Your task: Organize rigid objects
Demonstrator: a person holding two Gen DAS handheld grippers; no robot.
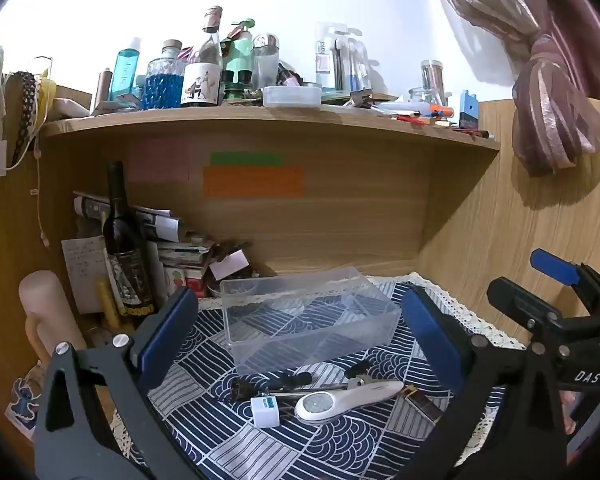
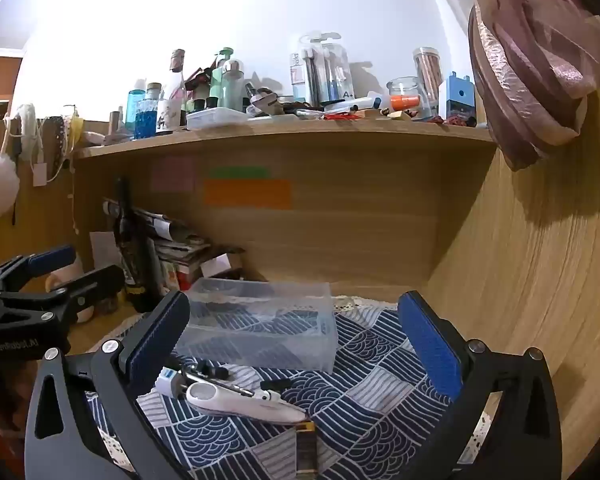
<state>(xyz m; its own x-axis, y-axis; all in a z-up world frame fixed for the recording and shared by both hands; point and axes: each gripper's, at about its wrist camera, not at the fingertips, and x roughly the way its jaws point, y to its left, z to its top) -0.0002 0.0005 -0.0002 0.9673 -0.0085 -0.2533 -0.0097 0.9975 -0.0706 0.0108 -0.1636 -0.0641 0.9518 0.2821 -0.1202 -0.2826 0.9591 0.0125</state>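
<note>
We're still at the start: both the left gripper (image 1: pixel 300 340) and right gripper (image 2: pixel 292 344) spread wide and empty, small items (image 1: pixel 324 396) lying lower-center before the clear box (image 1: pixel 308 316), so grabbing one probably comes next.

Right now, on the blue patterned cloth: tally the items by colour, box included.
Clear: 1, the plastic box.
White: 2, the magnifier-shaped tool and the small cube.
Black or dark: 2, the cylindrical tool and the flat dark bar.
Metal keys, partly hidden: 1 bunch.
Total: 6.
</note>
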